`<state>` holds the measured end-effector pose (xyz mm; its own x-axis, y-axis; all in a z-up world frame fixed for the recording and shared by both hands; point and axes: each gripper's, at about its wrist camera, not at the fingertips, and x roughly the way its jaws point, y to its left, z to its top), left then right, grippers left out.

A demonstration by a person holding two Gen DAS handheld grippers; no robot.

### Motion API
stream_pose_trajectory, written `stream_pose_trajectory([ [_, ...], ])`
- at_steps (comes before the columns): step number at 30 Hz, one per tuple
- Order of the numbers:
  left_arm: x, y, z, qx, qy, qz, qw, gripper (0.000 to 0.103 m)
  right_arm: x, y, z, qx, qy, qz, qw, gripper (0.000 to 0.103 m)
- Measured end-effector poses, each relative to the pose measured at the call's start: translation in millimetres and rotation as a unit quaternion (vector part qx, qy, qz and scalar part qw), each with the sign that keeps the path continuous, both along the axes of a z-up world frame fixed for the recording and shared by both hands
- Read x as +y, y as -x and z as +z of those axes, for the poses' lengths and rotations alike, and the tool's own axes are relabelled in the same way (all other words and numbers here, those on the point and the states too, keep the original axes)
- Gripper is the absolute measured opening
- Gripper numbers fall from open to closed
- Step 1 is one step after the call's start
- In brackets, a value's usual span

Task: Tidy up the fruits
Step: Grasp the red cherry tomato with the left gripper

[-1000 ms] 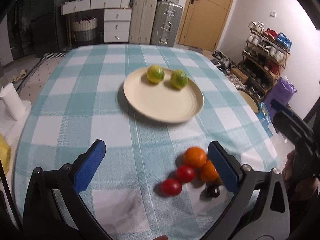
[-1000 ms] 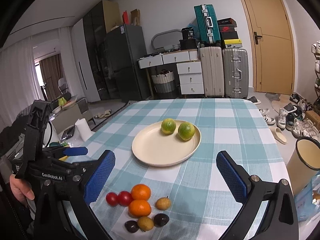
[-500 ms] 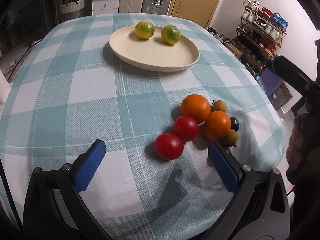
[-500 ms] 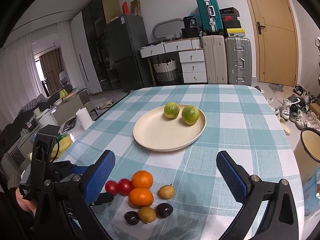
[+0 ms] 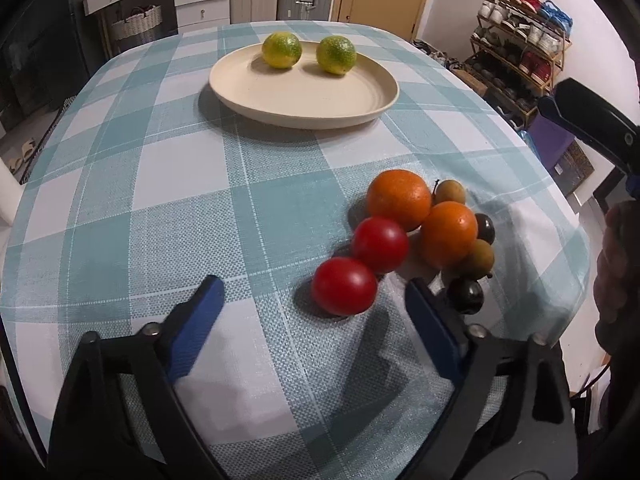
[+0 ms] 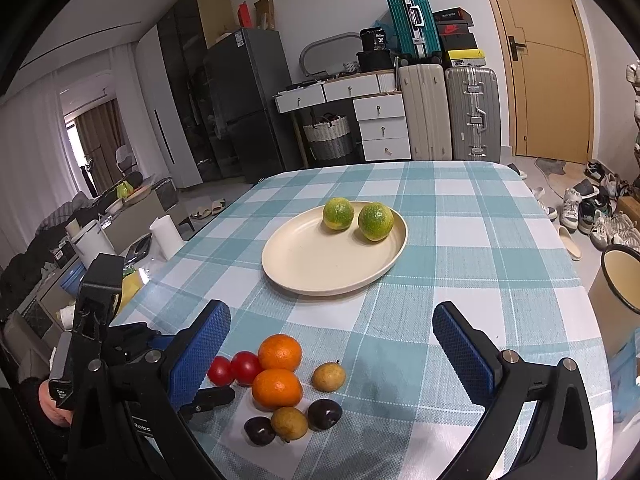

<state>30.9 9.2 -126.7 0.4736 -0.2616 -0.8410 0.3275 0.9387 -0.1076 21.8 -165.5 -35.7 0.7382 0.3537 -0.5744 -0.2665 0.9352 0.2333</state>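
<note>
My left claw [image 5: 312, 308], jaws just closing but gripping nothing, brackets the nearest tomato [image 5: 344, 286] at lower centre; my right claw [image 6: 332, 324] gapes empty

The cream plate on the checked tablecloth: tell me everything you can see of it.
The plate is round, shallow and cream-coloured, with a low raised rim and a matt finish that could be ceramic or plastic. It sits flat on the teal-and-white checked tablecloth, toward the far middle of the table. Two green, yellow-tinged citrus fruits rest side by side on its far part; the rest of it is bare. Neither hand-held gripper touches it, and the pile of loose fruit lies apart, nearer the camera.
</note>
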Motion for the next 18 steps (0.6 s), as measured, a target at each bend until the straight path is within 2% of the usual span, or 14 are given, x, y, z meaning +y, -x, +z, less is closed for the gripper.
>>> stream_pose_trajectory([
  [14, -1.6, 3.6, 1.9, 0.004, 0.016, -0.027, 0.9995, 0.049, -2.9, 0.5, -4.1, 0.005, -0.005, -0.004, 1.0, 0.103],
  [18, -2.3, 4.9, 1.5, 0.003, 0.018, -0.035, 0.9992, 0.035, -3.6, 0.4, -4.5, 0.006, -0.007, -0.005, 1.0, 0.103],
])
